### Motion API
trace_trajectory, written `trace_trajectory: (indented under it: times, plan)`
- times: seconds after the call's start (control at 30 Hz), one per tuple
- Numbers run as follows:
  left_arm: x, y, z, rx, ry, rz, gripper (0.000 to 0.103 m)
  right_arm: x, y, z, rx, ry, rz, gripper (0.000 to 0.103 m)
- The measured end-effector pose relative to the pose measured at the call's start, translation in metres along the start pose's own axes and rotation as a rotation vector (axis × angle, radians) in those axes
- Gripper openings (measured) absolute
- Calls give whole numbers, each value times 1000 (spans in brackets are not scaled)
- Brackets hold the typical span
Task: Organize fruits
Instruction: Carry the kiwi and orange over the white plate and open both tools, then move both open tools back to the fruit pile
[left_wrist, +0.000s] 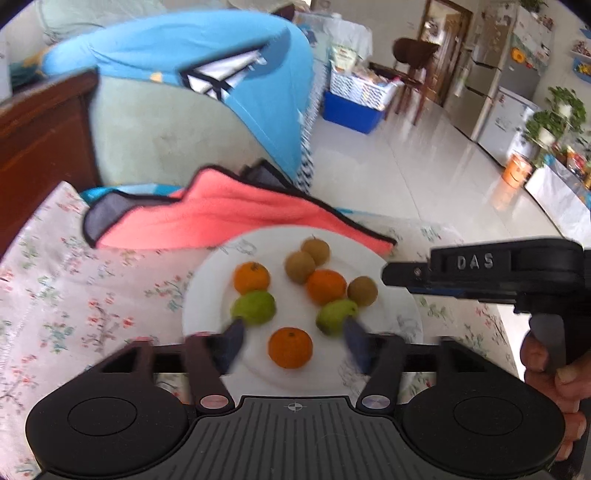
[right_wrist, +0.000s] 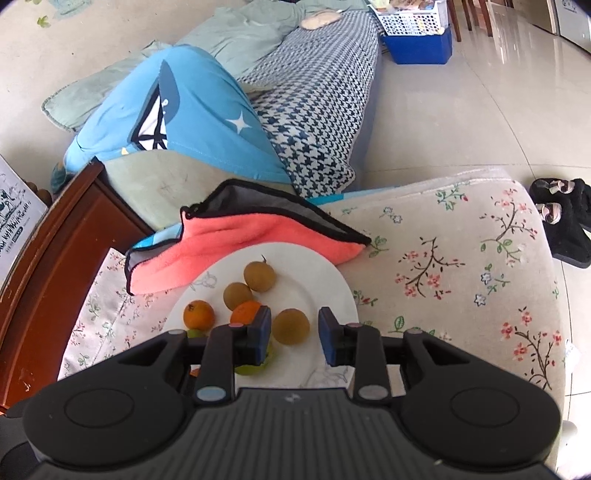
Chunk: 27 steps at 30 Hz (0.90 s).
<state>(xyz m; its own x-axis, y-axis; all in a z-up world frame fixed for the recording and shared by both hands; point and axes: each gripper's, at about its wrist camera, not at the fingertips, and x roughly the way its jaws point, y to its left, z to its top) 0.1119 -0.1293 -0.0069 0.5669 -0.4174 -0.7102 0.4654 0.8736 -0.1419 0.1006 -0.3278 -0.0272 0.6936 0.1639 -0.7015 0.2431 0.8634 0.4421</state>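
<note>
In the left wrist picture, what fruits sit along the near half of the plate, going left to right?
Left green fruit → nearest orange → right green fruit → brown fruit by the plate's right side.

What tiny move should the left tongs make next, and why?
Probably ease the left tongs down and close them on the nearest orange: they stand open, the orange lies between their tips on the white plate, and nothing is gripped yet.

Raised letters "DAS" stand on the black body of the right tool (left_wrist: 476, 262); print on the box at left is unreadable.
</note>
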Motion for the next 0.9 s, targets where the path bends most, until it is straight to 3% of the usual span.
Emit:
trace_trajectory:
  times: [0.03, 0.17, 0.23, 0.33, 0.67, 0.9]
  plan:
    - [-4, 1, 1, 0, -14, 13, 81, -1, 1, 0, -3, -4, 3, 31]
    - [-17, 8, 7, -5, -46, 55, 87, -4, 5, 1, -13, -12, 12, 44]
    - [-23, 14, 10, -29, -57, 72, 90, -5, 8, 0, -27, -16, 9, 45]
    - [-32, 25, 12, -48, -55, 72, 91, -8, 11, -2, -46, -15, 16, 46]
    - [-58, 53, 2, -27, 3, 103, 91, -28, 25, -15, -119, -30, 18, 71]
    - [-81, 78, -9, -83, 25, 145, 91, -36, 41, -32, -164, -6, 42, 74]
